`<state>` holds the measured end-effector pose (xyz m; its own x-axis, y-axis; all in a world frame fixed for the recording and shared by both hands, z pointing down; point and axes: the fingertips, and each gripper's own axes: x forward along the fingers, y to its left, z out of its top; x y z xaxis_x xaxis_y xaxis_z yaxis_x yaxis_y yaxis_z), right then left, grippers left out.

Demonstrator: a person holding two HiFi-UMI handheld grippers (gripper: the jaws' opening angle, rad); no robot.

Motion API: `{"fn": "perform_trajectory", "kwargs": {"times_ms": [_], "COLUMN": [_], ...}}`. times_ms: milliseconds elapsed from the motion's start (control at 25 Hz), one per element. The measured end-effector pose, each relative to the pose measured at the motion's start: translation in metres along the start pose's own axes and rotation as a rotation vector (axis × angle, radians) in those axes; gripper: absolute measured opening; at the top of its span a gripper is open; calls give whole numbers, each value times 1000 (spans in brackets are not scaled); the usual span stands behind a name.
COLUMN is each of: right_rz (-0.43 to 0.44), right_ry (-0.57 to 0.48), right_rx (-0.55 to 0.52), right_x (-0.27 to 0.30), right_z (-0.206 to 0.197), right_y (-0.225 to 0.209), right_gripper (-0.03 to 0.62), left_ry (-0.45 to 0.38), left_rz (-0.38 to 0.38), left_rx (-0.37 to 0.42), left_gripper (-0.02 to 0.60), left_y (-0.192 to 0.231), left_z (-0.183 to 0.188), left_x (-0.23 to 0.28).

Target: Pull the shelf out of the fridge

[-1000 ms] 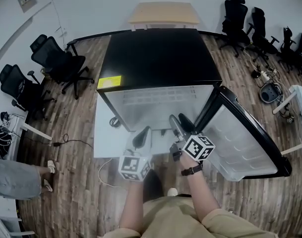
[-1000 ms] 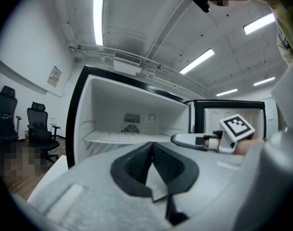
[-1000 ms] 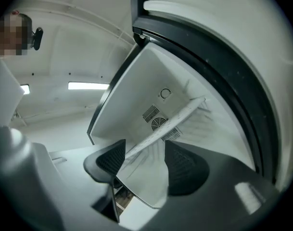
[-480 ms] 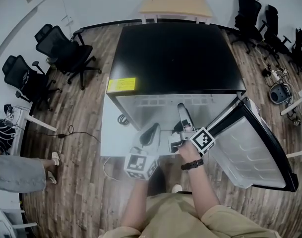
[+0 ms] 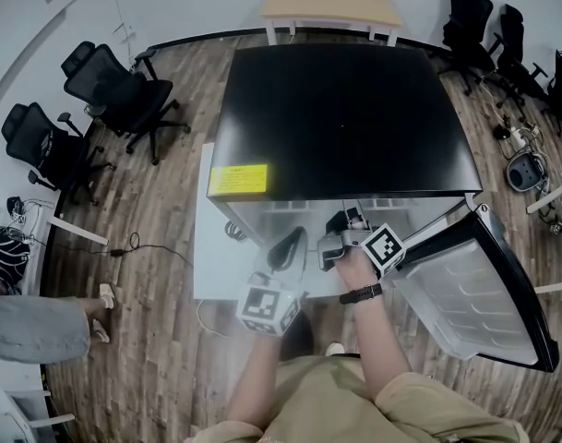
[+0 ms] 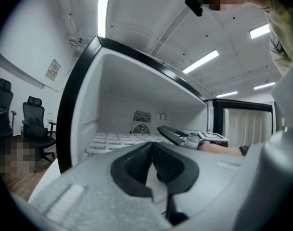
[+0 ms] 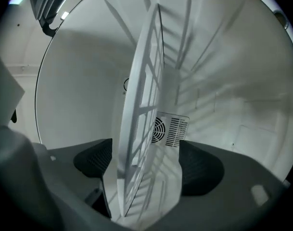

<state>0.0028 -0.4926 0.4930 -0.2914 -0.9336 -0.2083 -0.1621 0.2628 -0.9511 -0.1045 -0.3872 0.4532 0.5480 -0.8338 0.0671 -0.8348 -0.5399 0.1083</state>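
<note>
The black fridge [image 5: 345,118] stands with its door [image 5: 474,284] swung open to the right. My right gripper [image 5: 345,221] reaches into the white compartment. In the right gripper view the white grid shelf [image 7: 141,129] runs edge-on between the wide jaws of the right gripper [image 7: 146,165], which are closing; the left pad is near the shelf, the right pad well clear. My left gripper [image 5: 285,245] hangs just outside the opening, shut and empty. The left gripper view shows its own tips [image 6: 152,146], the shelf [image 6: 117,139] and the right gripper [image 6: 172,134] above it.
A fan vent [image 7: 166,129] sits in the fridge's back wall. Office chairs [image 5: 114,90] stand at the left, more chairs [image 5: 484,26] at the back right. A wooden table [image 5: 328,3] is behind the fridge. Cables [image 5: 133,243] lie on the floor and a person's leg [image 5: 31,326] shows far left.
My right gripper has gone forward into the fridge opening. The head view has moved closer over the fridge top. The left gripper has stayed near the opening's front.
</note>
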Motion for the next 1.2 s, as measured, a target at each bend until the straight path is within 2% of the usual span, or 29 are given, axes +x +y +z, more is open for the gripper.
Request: {"fn": "perform_trajectory", "kwargs": {"times_ms": [200,360,440,600,760,1000,1200], "right_rz": [1,79,93,51,43,35,38], "right_ry": [-23,-65,-67,-41,-43,-7,-2], "right_rx": [30,116,106,57,89,97,103], "right_x": [14,16,15,16,14,0,-19], "right_z": [2,6,7,6,4,1,-5], "right_y": [-1,3,4,4,5,9,11], "right_gripper": [386,143,84,44,43,43,43], "left_ry": [-9,-5,0,4,-6,-51,-70], "left_rz": [-6,-3,-2,-5,-20,-58,-28], "left_rx": [-31,-18,-17,-6,19,100,81], "left_gripper": [0,0,0,0,0,-2,0], "left_y": [7,10,9,7,-1,-16,-19], "left_z": [4,1,-1,-2,1,14,17], "left_x": [7,8,6,4,1,-7,-23]}}
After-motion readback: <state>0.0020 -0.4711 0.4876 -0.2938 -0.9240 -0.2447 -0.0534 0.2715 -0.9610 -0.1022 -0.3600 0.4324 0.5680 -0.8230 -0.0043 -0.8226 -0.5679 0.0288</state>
